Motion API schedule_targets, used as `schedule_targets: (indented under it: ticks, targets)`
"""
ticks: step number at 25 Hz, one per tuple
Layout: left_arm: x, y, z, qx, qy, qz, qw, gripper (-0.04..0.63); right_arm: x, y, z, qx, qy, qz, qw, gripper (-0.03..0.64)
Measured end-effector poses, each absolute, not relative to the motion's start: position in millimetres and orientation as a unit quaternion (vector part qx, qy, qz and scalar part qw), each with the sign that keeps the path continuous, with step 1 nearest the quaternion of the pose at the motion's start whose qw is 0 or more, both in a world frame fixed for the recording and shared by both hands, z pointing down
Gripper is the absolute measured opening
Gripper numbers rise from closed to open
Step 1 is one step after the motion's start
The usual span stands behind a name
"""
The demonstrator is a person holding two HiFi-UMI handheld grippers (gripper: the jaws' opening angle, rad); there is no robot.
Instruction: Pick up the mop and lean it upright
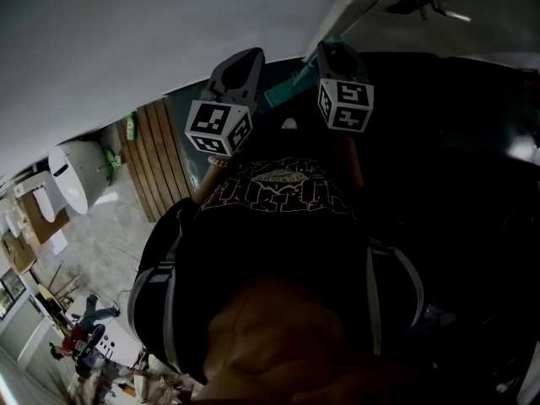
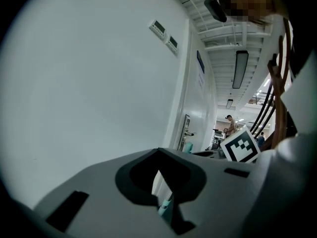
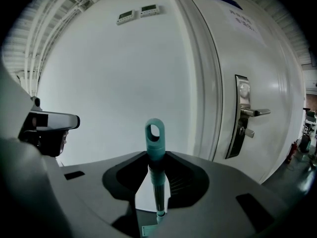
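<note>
The mop handle has a teal grip ending in a loop. It stands upright through the jaw opening of my right gripper, which is shut on it just below the grip. In the head view a teal stretch of the mop handle runs between my left gripper and right gripper, both raised close to the white wall. A teal bit of the mop handle shows in the jaw opening of my left gripper, which looks shut on it. The mop head is hidden.
A white door with a metal lever handle stands right of the wall. Wooden slats and a white toilet lie at the left in the head view. People stand far off down the hall.
</note>
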State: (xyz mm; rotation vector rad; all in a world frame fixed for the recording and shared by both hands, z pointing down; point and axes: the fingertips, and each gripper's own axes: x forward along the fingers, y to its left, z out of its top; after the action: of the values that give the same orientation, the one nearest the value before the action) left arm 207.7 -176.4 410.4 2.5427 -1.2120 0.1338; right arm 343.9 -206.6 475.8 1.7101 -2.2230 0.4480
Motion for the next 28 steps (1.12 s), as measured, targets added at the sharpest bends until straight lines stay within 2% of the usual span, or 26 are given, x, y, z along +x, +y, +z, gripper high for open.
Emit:
schedule_targets:
  ticks: [28]
  targets:
    - [207,-196,419,0.889,-0.42,0.057,0.171,0.037,340,-251,494,0.593,-0.778,0.142,0.153,0.117]
